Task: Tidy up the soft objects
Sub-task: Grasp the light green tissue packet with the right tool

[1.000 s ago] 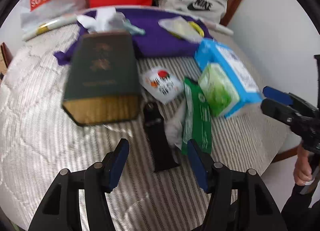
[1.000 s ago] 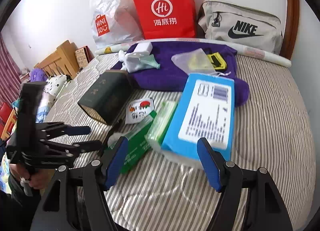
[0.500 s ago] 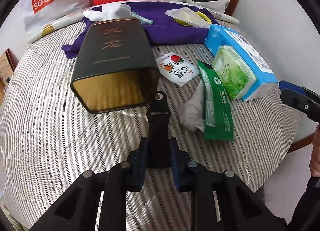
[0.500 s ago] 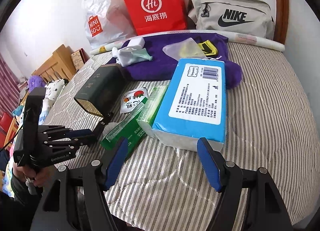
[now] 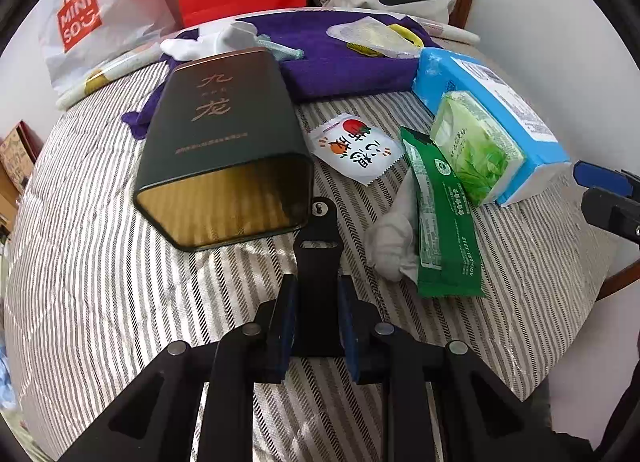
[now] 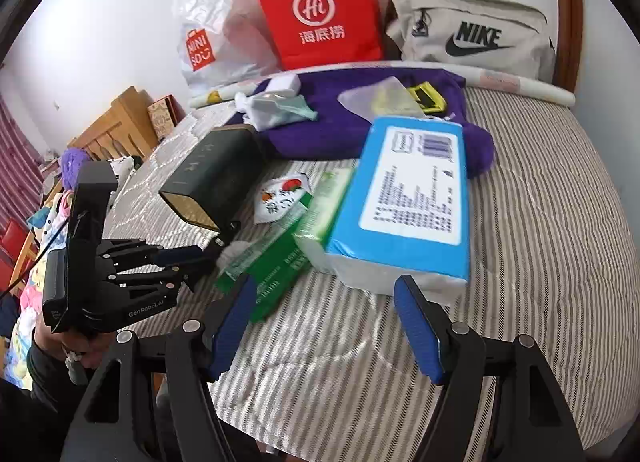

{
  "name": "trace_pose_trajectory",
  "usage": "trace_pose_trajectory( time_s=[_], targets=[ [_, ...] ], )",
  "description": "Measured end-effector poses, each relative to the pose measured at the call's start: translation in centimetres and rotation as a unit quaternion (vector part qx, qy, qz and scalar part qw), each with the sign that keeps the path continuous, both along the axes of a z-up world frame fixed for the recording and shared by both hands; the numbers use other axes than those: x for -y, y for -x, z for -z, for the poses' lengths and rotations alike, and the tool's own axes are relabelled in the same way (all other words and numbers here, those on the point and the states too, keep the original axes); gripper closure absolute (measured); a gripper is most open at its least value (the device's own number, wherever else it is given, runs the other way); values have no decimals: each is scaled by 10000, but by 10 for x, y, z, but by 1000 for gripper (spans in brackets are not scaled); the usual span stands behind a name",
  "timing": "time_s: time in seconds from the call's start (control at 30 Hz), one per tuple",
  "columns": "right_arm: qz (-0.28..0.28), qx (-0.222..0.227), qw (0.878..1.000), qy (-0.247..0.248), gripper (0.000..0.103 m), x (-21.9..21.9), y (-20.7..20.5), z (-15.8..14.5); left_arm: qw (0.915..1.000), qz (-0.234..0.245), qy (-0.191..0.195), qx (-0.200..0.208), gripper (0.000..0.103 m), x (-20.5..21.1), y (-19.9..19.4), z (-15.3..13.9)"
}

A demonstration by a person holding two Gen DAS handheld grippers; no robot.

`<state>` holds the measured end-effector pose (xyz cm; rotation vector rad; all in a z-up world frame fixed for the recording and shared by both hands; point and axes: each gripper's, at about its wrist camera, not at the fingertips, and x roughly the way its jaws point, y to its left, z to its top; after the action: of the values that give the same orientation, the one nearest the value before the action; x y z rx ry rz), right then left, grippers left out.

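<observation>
The left gripper (image 5: 316, 316) has its jaws closed narrow on a flat black strap-like piece (image 5: 318, 258), pinching its near end while the far end lies on the striped bed cover (image 5: 100, 262), touching the open mouth of a dark green tin (image 5: 224, 141) that lies on its side. What the black piece is cannot be told.

The right gripper (image 6: 326, 326) hangs with its jaws spread wide and nothing between them, low over the near edge of the bed, just in front of a blue tissue pack (image 6: 408, 197).

Just right of the black piece, a crumpled grey cloth (image 5: 394, 238) lies partly under a long green packet (image 5: 440, 217). Beside that packet, a light green tissue pack (image 5: 476, 145) leans against the blue tissue pack. Between the tin and the green packet lies a small white sachet (image 5: 358, 147) printed with red fruit.

Farther back, a purple cloth (image 5: 344, 61) is spread across the bed. On it rest a bunched white and pale green cloth (image 6: 276, 107) and a clear plastic bag (image 6: 380, 97) beside a yellow and black item (image 6: 426, 95). Against the wall stand a white Miniso bag (image 6: 208, 29), a red paper bag (image 6: 320, 9) and a beige Nike bag (image 6: 472, 37).
</observation>
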<state>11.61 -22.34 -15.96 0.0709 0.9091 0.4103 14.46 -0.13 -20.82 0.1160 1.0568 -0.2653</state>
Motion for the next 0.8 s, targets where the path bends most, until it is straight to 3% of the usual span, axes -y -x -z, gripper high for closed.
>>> trace_pose_trajectory(
  time_s=[0.13, 0.27, 0.5, 0.7, 0.73, 0.77, 0.8],
  targets=[
    [3, 306, 9993, 218, 40, -15, -3, -8, 10000, -8, 0, 36, 83, -6, 6, -5],
    [-166, 254, 9983, 500, 69, -38, -15, -2, 10000, -41, 32, 78, 83, -15, 14, -7],
    [-44, 400, 9904, 1323, 72, -64, -25, 9, 9999, 73, 102, 10, 83, -19, 21, -2],
    [-22, 482, 9811, 1871, 70, -81, -34, 18, 9996, -134, 249, -57, 83, -38, 30, 1],
    [-27, 468, 9805, 1911, 73, -83, -36, 21, 9995, -165, 273, -63, 83, -40, 31, 1],
    [-10, 496, 9799, 1933, 85, -83, -38, 23, 9993, -198, 298, -70, 83, -42, 31, 2],
    [7, 507, 9799, 1927, 85, -83, -38, 23, 9992, -226, 307, -72, 83, -44, 31, 2]
  ],
)
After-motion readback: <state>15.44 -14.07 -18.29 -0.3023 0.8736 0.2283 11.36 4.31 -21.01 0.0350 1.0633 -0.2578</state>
